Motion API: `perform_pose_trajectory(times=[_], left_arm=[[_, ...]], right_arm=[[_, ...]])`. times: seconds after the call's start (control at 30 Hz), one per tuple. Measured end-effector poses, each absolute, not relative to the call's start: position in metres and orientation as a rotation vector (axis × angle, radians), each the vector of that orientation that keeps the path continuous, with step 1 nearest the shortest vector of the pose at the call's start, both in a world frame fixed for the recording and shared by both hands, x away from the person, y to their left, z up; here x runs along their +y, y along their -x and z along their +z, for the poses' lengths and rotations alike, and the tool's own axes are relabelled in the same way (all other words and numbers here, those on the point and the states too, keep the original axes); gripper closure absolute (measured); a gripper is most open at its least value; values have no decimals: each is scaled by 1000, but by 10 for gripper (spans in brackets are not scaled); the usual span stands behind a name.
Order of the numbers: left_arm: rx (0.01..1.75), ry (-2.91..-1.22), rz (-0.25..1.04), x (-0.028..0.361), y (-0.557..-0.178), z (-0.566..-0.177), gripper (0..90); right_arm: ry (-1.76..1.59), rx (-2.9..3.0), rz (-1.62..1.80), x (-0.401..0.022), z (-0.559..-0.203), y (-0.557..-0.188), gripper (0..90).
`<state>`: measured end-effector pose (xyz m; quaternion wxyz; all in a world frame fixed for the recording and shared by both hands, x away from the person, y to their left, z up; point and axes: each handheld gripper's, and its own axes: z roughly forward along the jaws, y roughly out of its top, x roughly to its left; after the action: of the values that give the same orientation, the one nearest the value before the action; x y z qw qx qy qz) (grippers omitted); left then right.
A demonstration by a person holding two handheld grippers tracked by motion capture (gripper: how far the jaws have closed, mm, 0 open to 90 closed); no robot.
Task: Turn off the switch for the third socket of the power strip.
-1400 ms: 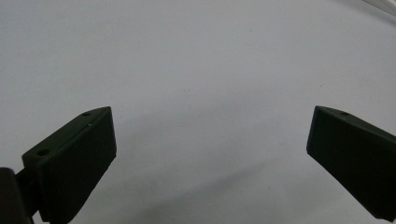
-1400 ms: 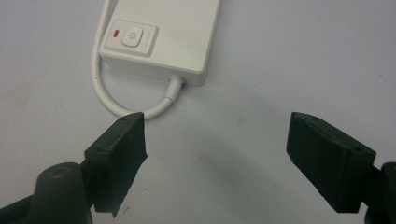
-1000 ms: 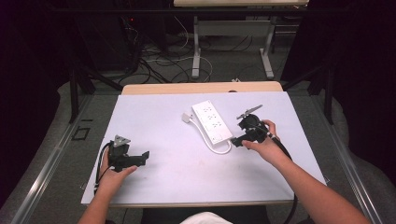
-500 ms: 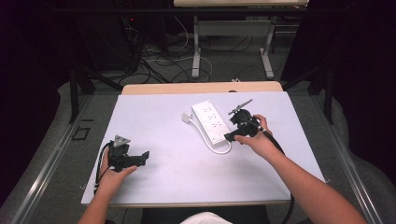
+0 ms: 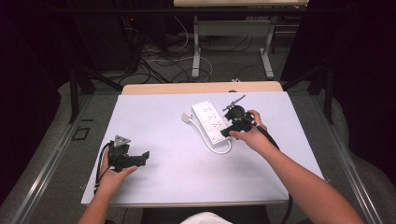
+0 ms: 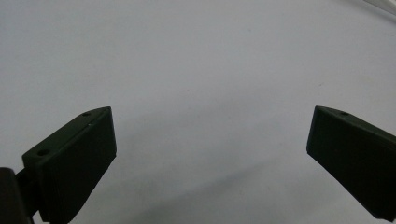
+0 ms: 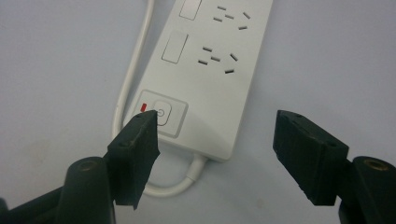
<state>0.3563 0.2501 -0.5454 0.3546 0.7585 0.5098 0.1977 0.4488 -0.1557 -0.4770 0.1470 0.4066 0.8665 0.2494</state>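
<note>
At the lower left of the high view your left hand (image 5: 112, 175) rests on the white table top (image 5: 159, 116) and holds the left gripper (image 5: 141, 158), which lies low over the surface and points toward the right of the frame. In the left gripper view its two black jaws stand wide apart with nothing between them, only bare table surface, and a sliver of white cable (image 6: 380, 7) crosses the upper right corner. Right of centre in the high view lies the white power strip (image 5: 211, 122), set at a slant with its far end toward the upper left and its cable (image 5: 223, 150) looping out from the near end; a small white plug (image 5: 187, 117) lies just beside its left side. Your right hand (image 5: 252, 137) holds the right gripper (image 5: 226, 133) at the near end of the strip. In the right gripper view the jaws have just been closing but stand partly open, astride that near end without pressing on it: the left jaw hangs over the power switch (image 7: 162, 113) beside its red mark (image 7: 144, 107), and the right jaw sits off the strip's edge over the table. Two socket groups show above the switch.
</note>
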Motion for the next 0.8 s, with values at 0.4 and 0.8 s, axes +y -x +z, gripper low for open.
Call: perform_pose_trajectory(times=[0.4, 0.8], left_arm=[[1320, -1962, 509, 250, -356, -546, 13], [1320, -1965, 508, 250, -357, -546, 13]], right_arm=[[-1160, 2487, 710, -142, -473, -462, 346], [-1202, 2483, 721, -129, -477, -475, 385]])
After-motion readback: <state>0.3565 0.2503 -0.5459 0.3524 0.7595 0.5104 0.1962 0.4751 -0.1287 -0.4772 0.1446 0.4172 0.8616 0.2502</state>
